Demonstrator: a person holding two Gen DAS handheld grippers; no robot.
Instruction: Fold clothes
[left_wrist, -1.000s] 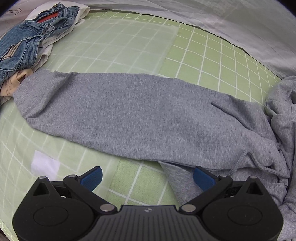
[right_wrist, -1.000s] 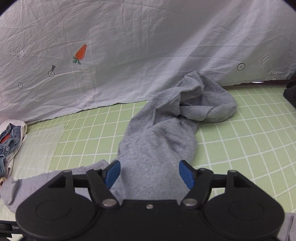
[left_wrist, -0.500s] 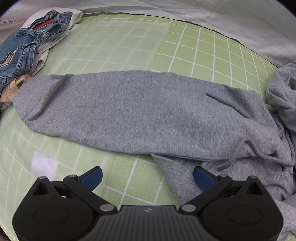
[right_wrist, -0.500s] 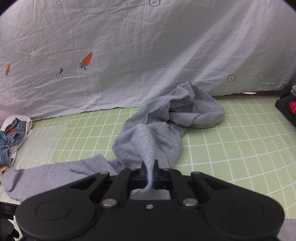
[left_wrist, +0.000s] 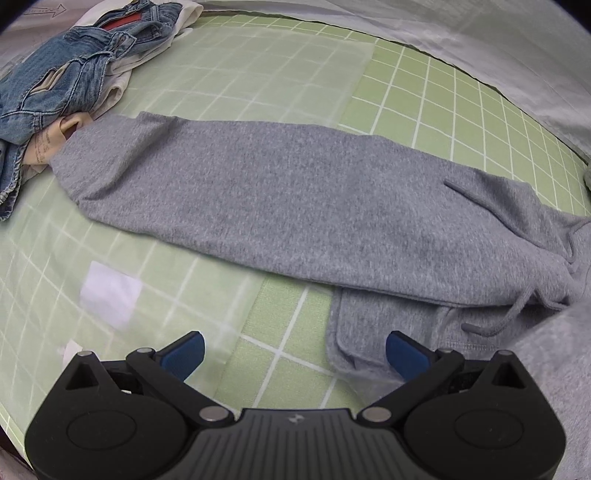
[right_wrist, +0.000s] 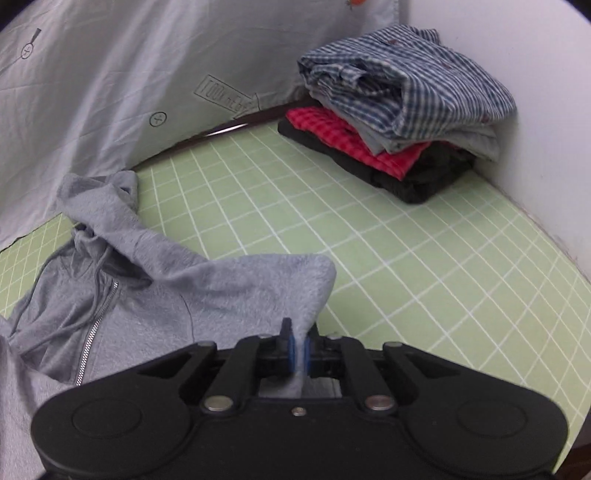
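Grey cloth is stretching across the green grid mat (left_wrist: 424, 110), a zip-up hoodie (left_wrist: 295, 206) with one long sleeve lying flat and reaching toward the pile of denim (left_wrist: 66, 77) and pale garments at the mat's far left corner. The sleeve's cuff is ending just beside that pile. A drawstring (left_wrist: 517, 314) is trailing over the cloth near the hoodie's body, and a hem edge is lying just in front of the left gripper (left_wrist: 295, 354). That gripper is hovering over the mat with its blue pads spread wide, nothing between them; its right pad (left_wrist: 406, 354) is sitting above the grey hem while its left pad is over bare mat.

From the other side, the right gripper (right_wrist: 300, 350) is pinching a fold of the hoodie (right_wrist: 221, 291) between its blue pads, the jaws nearly together and easing open a touch, with the fabric clearly still caught between them. The cloth is rising from the mat into the pads in a peak. The hood is lying crumpled toward the white sheet (right_wrist: 110, 92) hanging at the back, and the silver zipper (right_wrist: 96, 325) is running down the front at the left. Well apart, in the far corner against the wall, a folded stack (right_wrist: 399, 107) is sitting: a blue checked shirt on top, a red checked one beneath, something black at the bottom.
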